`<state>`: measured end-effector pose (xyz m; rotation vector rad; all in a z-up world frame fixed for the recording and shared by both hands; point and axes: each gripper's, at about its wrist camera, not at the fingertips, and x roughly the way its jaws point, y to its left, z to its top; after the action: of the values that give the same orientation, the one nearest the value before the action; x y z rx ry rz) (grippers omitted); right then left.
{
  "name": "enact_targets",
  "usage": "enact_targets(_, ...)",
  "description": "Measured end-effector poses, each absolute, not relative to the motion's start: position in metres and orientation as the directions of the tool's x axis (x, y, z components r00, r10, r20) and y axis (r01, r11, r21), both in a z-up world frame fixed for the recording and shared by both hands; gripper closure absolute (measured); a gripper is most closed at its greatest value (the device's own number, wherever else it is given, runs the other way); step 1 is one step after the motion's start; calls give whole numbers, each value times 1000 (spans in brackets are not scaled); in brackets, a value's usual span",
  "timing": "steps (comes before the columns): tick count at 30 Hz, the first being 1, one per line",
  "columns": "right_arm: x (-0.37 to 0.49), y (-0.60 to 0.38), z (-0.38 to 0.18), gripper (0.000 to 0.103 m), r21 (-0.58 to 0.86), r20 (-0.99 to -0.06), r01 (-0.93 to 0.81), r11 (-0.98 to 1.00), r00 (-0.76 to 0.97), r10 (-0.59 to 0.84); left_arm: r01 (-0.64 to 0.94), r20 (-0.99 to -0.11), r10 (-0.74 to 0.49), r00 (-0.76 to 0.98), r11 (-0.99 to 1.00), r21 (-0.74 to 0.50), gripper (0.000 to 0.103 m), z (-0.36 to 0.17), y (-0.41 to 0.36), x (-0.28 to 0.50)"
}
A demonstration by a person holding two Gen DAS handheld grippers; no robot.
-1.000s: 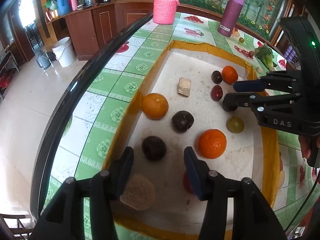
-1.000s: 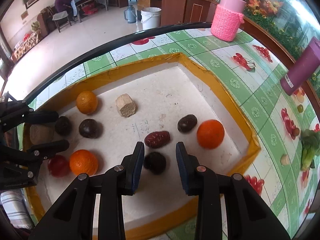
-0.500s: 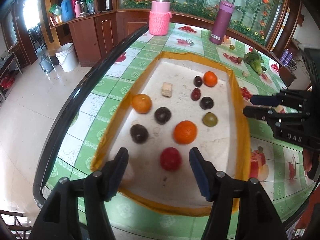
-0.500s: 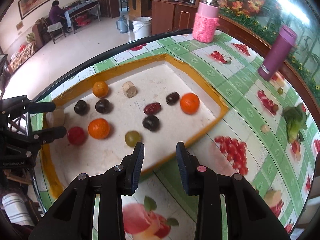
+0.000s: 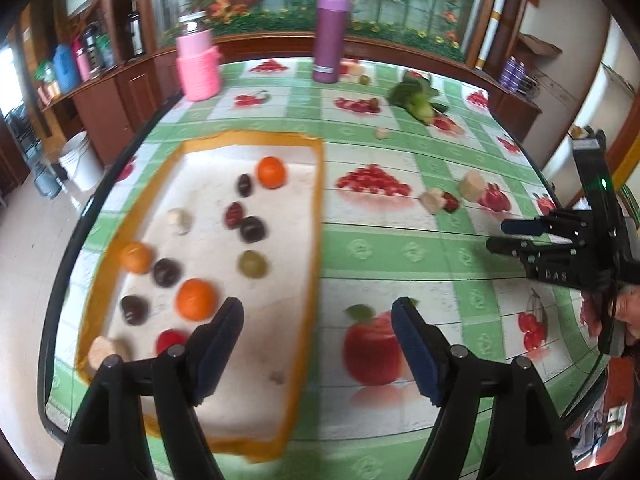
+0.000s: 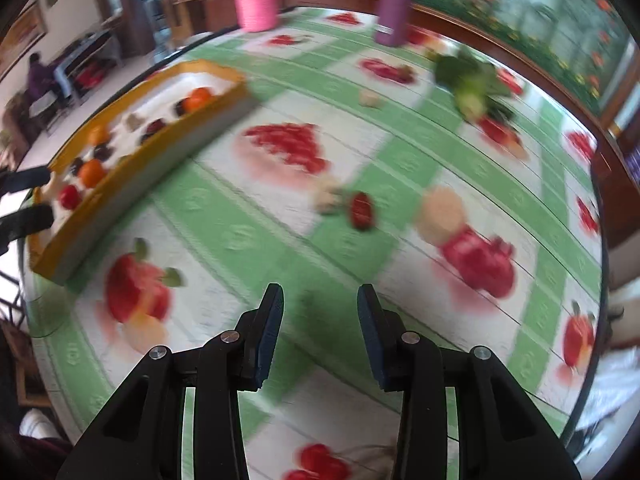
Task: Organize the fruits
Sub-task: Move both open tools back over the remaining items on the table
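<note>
A yellow-rimmed tray (image 5: 316,216) (image 6: 132,176) on the left of the table holds several fruits: oranges (image 5: 197,298), dark plums (image 5: 252,229), a green fruit (image 5: 252,264), a red one (image 5: 170,340) and beige blocks (image 5: 179,220). Loose on the cloth to the right lie a red date (image 6: 362,208) (image 5: 451,202) and two beige blocks (image 6: 438,212) (image 5: 432,200). My left gripper (image 5: 316,344) is open and empty above the tray's right rim. My right gripper (image 6: 319,320) (image 5: 504,234) is open and empty above the cloth, short of the date.
A pink knit-covered jar (image 5: 198,66), a purple flask (image 5: 331,36) and leafy greens (image 5: 416,98) stand at the table's far side. A small beige piece (image 5: 382,133) lies beyond the tray. The cloth carries printed fruit pictures. The table edge curves close on the right.
Both grippers have pulled back from the tray and swung right, toward the loose pieces on the cloth. Both stay open and empty. The tray's fruits have not moved.
</note>
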<state>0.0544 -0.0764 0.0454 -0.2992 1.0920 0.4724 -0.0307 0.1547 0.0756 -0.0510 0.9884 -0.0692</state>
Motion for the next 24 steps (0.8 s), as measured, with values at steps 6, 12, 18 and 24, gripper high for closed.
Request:
enact_targets(6, 66, -120, 43, 64, 11, -893, -419, 908, 405, 198, 56, -833, -127, 538, 992, -115, 16, 68, 110, -12)
enact_targets(12, 82, -108, 41, 64, 133, -873, -448, 884, 370, 319, 72, -852, -112, 511, 994, -87, 16, 63, 78, 13)
enact_targets(18, 112, -109, 45, 64, 128, -851, -431, 893, 415, 322, 94, -863, -89, 497, 994, -48, 16, 62, 72, 19)
enact_targets(24, 139, -100, 18, 63, 64, -897, -472, 879, 359, 259, 105, -874, -101, 476, 993, -57, 16, 56, 59, 40)
